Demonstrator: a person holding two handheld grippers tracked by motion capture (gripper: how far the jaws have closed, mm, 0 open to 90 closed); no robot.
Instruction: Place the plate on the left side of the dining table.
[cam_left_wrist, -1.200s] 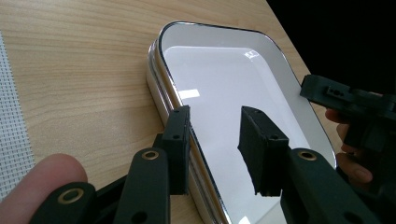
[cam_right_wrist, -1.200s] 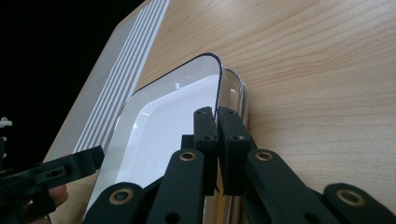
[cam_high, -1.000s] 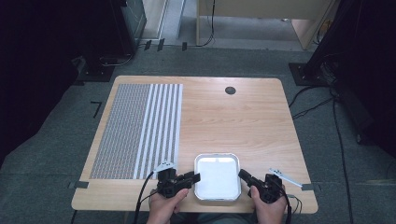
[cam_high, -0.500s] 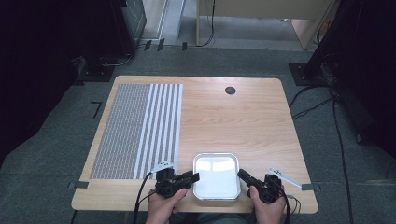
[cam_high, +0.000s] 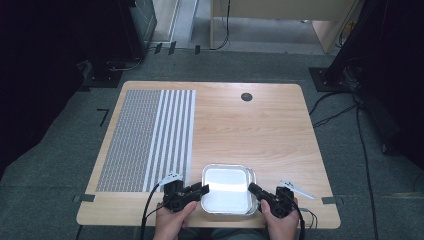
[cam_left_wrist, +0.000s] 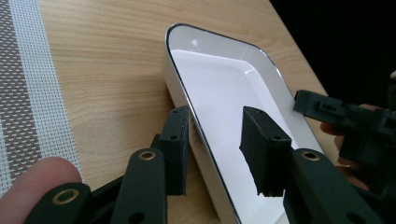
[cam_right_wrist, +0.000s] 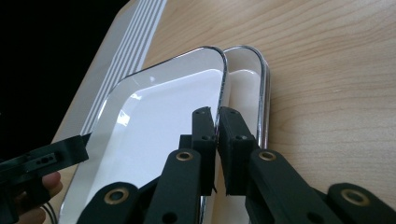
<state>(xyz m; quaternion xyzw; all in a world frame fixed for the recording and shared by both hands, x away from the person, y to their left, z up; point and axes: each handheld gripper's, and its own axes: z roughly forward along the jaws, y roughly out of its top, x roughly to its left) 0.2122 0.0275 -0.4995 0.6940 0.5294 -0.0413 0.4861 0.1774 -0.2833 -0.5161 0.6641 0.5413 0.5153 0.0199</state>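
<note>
**Entry: two nested trays, each claw on an opposite rim**

Two white trays are seen stacked, one inside the other, on the surface (cam_high: 260, 125) at its near edge. They lie directly between the two claws.

Right claw (cam_right_wrist: 217, 125): the jaws are drawn together on the thin rim of the upper tray (cam_right_wrist: 159, 112), one pad inside the rim and one outside. The gripped edge runs straight ahead of the claw, away from the hand. The lower tray (cam_right_wrist: 246, 74) is seen just beyond the outer pad, its rim offset sideways from the upper one and not caught between the pads. Only the upper tray is therefore held on this side.

Left claw (cam_left_wrist: 212, 140): the jaws stand apart and straddle the opposite rim. The outer pad is close against the outside wall, and the inner pad hangs over the white floor with a clear gap to the rim. No clamping is seen. Which of the two trays this rim belongs to cannot be settled from this angle; it is probably the upper one.

Relation noted: the trays' long axis appears to run forward from both claws, parallel to the jaws, so each rim is met side-on. In the high view the left claw (cam_high: 202, 189) and right claw (cam_high: 252, 189) are equally near the stack. The offset of the lower tray lies on the right claw's side.

Judgement: separation of the trays is likely to depend on that offset, with the lower rim kept out of the right claw's grip.

A woven mat (cam_high: 150, 135) lies well outside the left claw and is not involved.
</note>
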